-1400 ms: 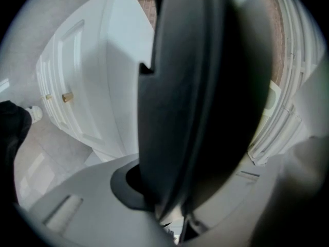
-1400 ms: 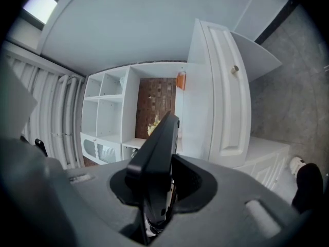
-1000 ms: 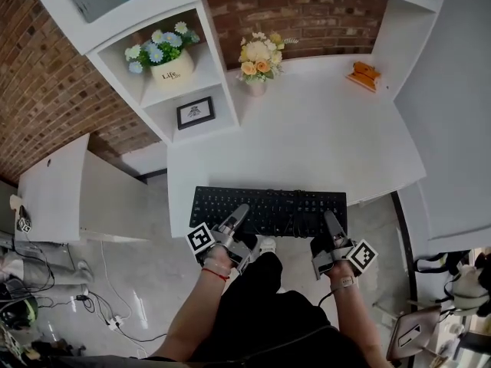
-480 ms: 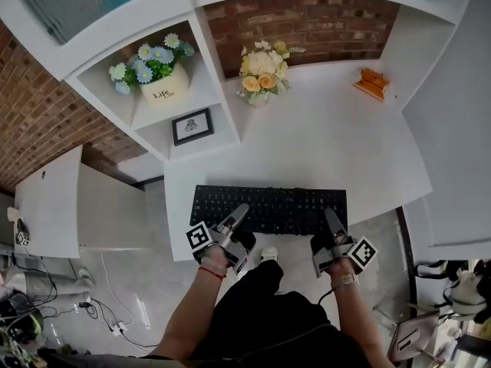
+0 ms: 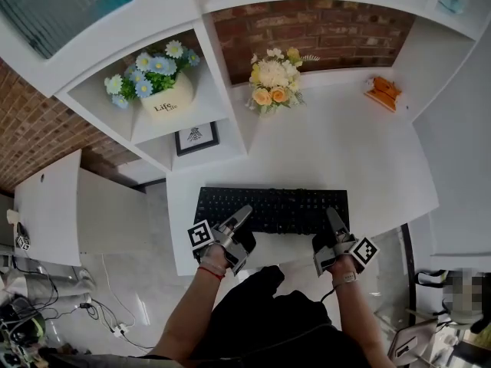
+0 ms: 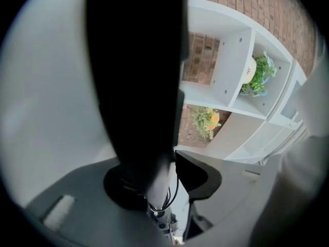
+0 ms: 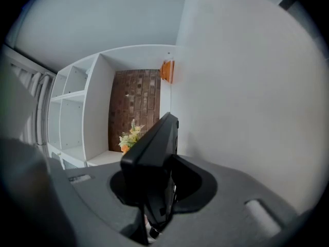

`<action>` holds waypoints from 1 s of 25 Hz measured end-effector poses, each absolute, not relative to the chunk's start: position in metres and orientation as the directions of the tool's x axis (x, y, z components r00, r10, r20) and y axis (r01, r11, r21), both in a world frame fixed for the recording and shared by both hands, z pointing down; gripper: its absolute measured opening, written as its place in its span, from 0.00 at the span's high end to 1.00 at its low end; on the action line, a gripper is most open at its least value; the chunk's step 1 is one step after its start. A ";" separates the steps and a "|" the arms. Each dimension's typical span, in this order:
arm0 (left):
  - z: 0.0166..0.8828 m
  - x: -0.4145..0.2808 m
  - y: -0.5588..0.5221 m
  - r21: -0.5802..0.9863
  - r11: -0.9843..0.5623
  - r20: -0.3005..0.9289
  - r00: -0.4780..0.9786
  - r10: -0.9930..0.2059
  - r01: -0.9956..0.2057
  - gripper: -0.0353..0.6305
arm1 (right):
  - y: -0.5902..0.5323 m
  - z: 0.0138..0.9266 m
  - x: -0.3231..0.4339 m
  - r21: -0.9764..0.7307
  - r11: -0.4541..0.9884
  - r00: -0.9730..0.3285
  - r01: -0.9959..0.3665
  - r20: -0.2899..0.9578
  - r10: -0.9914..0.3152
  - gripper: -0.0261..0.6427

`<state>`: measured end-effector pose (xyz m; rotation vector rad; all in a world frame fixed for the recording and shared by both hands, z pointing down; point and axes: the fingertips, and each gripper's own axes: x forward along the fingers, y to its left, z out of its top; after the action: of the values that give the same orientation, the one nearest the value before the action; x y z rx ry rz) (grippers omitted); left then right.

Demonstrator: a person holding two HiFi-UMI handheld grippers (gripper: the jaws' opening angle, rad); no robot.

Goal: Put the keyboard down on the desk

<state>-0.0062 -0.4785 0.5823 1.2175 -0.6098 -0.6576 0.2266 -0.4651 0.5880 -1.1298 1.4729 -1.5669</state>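
Flowers [image 5: 274, 79] stand on desk [image 5: 345, 152] behind keyboard [image 5: 272, 208].

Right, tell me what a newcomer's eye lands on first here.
The black keyboard at the near edge of the white desk. The right tongs are clamped on its front edge, and the left tongs, which have just been opening, sit loose around it. Behind, a yellow-and-orange bouquet stands against the brick wall.
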 end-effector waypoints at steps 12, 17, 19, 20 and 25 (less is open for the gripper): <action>0.595 -0.022 -0.515 0.952 0.267 0.116 0.636 -0.763 0.146 0.73 | -0.512 0.600 0.210 -0.983 -0.172 -0.391 -0.062 0.183 -0.902 0.84; 0.598 -0.024 -0.525 0.936 0.306 0.142 0.615 -0.776 0.171 0.74 | -0.526 0.605 0.210 -0.980 -0.187 -0.394 -0.062 0.196 -0.898 0.84; 0.601 -0.024 -0.527 0.925 0.334 0.164 0.603 -0.781 0.181 0.79 | -0.531 0.606 0.209 -0.979 -0.197 -0.389 -0.046 0.200 -0.899 0.83; 0.603 -0.024 -0.528 0.919 0.346 0.173 0.595 -0.785 0.188 0.81 | -0.533 0.607 0.209 -0.979 -0.200 -0.387 -0.041 0.200 -0.900 0.83; 0.607 -0.023 -0.530 0.908 0.371 0.202 0.571 -0.796 0.196 0.83 | -0.541 0.610 0.211 -0.977 -0.210 -0.394 -0.041 0.209 -0.895 0.83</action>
<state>-0.0233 -0.5299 0.6073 0.9931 -0.7155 -0.7102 0.2108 -0.5406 0.6104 -1.1456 1.3940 -1.6780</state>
